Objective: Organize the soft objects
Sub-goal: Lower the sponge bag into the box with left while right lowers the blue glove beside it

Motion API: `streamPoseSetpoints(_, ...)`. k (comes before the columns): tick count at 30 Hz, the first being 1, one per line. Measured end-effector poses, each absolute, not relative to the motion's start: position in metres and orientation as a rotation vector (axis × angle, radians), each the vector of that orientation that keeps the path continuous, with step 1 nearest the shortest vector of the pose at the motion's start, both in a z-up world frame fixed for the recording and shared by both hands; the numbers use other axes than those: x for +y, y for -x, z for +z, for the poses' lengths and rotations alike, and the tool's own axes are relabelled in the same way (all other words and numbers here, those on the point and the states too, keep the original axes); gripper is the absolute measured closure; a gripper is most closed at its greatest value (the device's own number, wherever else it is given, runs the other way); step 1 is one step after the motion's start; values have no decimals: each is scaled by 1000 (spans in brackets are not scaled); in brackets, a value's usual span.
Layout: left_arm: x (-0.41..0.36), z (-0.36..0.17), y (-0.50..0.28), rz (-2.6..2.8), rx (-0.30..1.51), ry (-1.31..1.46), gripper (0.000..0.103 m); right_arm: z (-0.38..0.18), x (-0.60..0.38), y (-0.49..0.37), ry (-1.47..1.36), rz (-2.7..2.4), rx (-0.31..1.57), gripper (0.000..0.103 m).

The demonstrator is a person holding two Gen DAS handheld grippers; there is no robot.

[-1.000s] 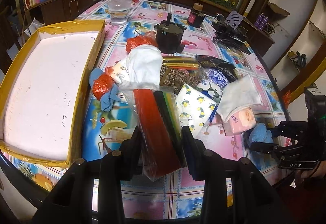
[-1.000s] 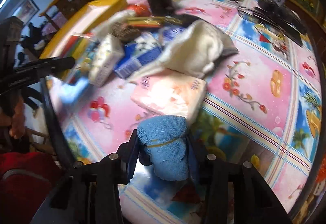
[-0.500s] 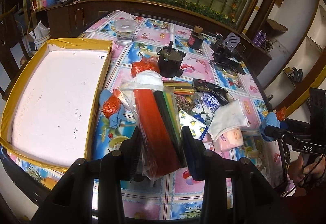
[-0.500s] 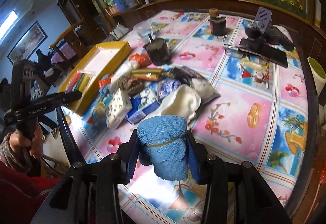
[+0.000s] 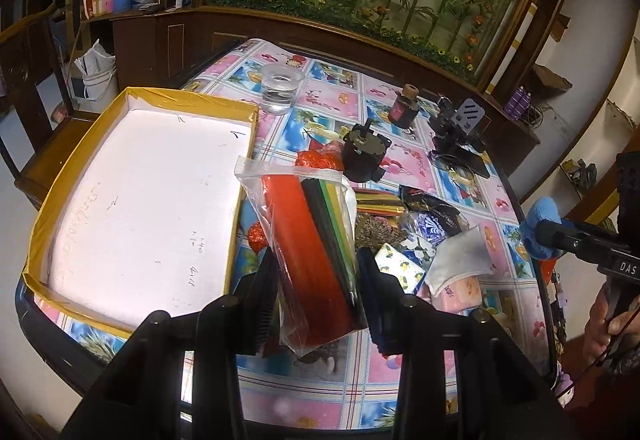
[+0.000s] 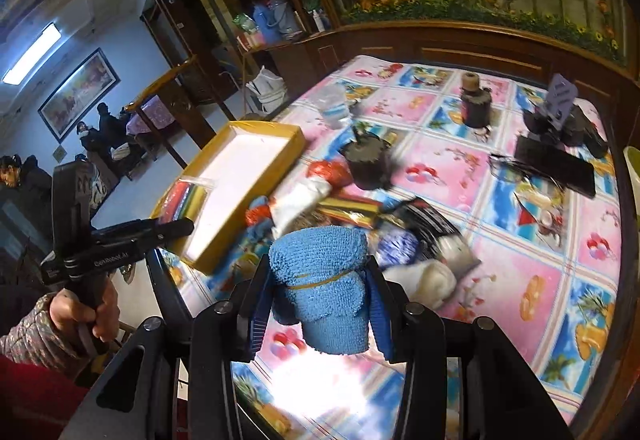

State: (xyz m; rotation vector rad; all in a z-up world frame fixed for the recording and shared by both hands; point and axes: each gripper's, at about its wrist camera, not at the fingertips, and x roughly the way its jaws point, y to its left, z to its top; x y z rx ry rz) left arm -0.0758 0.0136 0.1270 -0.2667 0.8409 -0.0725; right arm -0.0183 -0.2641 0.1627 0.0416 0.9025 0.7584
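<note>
— Plastic tablecloth [image 5: 336, 108], pink and blue squares with cartoon fruit, over a dark round table; behind it a wooden cabinet and a wall of painted bamboo and orange flowers.

— And the tools?

— Both are held above the table. The left gripper [image 5: 316, 288] is clamped on a clear bag of coloured sheets [image 5: 312, 240], beside the yellow-edged tray [image 5: 132, 196]. The right gripper [image 6: 318, 304] squeezes a rolled blue towel [image 6: 324, 288] with a band round it.

— What's left lying there?

— A heap mid-table: a white cloth [image 5: 460, 260], tissue packs, something red and netted, I think. Glass of water [image 5: 280, 88] farther back.
</note>
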Motion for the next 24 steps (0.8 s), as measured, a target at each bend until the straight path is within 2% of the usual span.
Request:
streamPoseSetpoints(11,87,136,63,-29,825,294,66,182,-151,-5,-56,873,931,57)
streamPoseSetpoints(24,181,119,31,31,873,324,66,155,-15,-46,-42,905,1045,56)
